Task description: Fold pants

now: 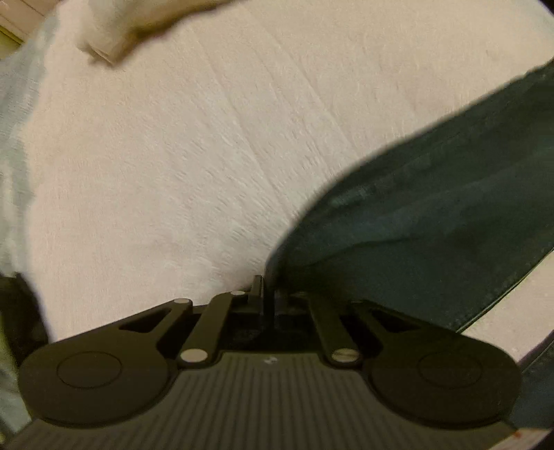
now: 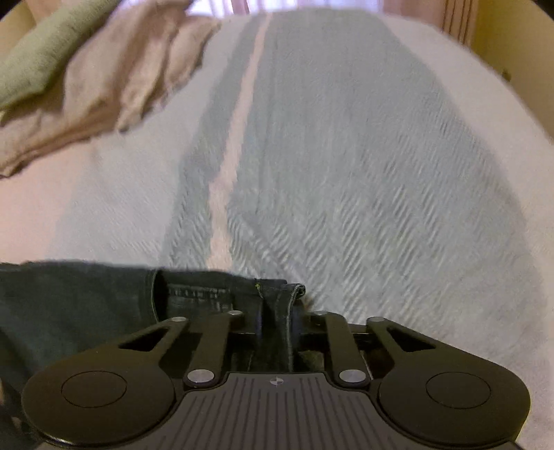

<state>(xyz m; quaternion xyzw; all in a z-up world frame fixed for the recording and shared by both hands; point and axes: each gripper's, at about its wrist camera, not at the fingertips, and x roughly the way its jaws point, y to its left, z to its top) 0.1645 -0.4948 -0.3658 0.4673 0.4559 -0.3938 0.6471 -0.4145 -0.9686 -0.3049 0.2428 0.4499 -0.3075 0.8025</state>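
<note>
dark pants held at both ends over a bed

pale bedding (image 1: 207,155) fills the left wrist view, soft and a bit blurry. the left hand-held gripper (image 1: 266,294) has its two fingers squeezed together on an edge of the dark pants (image 1: 432,225). the pants stretch away to the right across the bed. a light folded cloth (image 1: 110,31) sits far off at the top.

in the right wrist view, a bed cover (image 2: 346,155) with wide blue-grey stripes runs ahead. the right hand-held gripper (image 2: 275,322) pinches a stitched hem of the pants (image 2: 86,304), which hang off to the left. a tan cloth (image 2: 114,83) and a green cloth (image 2: 45,59) lie bunched at the top left.
</note>
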